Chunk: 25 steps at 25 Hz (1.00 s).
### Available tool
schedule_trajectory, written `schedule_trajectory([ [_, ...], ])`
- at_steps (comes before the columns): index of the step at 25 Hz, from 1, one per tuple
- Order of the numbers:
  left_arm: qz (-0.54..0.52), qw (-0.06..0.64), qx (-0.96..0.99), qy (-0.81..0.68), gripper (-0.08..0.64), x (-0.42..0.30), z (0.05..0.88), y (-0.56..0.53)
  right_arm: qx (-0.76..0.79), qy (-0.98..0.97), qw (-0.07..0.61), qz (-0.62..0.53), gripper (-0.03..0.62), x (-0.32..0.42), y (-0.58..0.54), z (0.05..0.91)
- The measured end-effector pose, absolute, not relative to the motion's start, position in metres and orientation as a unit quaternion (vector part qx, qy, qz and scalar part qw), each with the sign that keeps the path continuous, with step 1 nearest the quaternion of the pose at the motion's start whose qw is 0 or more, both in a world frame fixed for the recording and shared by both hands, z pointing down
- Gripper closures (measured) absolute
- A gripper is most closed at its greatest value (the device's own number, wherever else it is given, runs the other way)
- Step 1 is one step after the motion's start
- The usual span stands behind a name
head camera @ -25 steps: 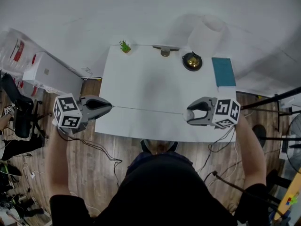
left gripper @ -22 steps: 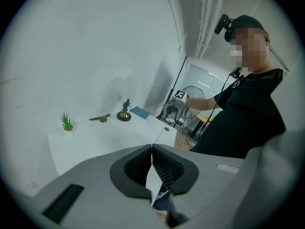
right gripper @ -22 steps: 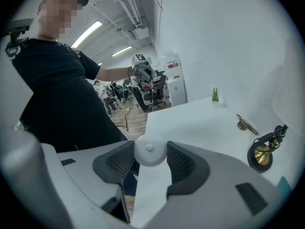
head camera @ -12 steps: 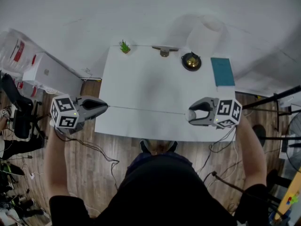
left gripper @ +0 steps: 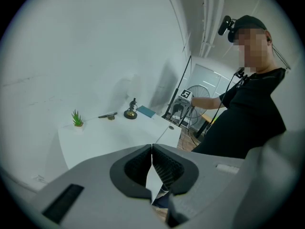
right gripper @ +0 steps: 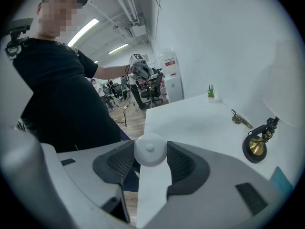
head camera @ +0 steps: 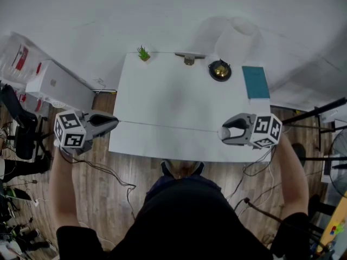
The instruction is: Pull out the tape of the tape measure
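A small round white tape measure (right gripper: pixel 150 150) sits clamped between the pads of my right gripper (head camera: pixel 222 135), above the table's front right edge. Its thin tape (head camera: pixel 168 127) runs taut and nearly level along the front of the white table (head camera: pixel 162 91) to my left gripper (head camera: pixel 115 122). That gripper hangs just off the table's left front corner, shut on the tape's end. In the left gripper view the jaws (left gripper: pixel 152 149) meet edge to edge and the tape (left gripper: pixel 162 135) leads off toward the far right gripper (left gripper: pixel 180 108).
At the table's back edge stand a small green plant (head camera: pixel 143 53), a metal clip (head camera: pixel 188 57), a gold ornament on a black base (head camera: pixel 220 70) and a teal book (head camera: pixel 256 82). White boxes (head camera: pixel 54 83) and a chair (head camera: pixel 21 129) stand left; cables lie on the wood floor.
My left gripper has drawn leftward, off the table's corner, and the stretch of tape between the grippers has grown longer. The right gripper has hardly shifted.
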<state>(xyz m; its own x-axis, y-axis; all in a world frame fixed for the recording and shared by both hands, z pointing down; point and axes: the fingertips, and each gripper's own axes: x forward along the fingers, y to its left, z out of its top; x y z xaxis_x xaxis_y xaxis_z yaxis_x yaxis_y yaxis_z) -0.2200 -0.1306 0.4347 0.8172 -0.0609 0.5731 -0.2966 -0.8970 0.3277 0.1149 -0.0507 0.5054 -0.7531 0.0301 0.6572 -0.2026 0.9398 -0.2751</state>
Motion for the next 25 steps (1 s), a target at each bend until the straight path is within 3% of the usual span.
schedule_trajectory([
  [25, 0.282, 0.214, 0.931, -0.091, 0.551, -0.203, 0.453, -0.139, 0.06, -0.919, 0.346, 0.179, 0.371, 0.113, -0.069, 0.519],
])
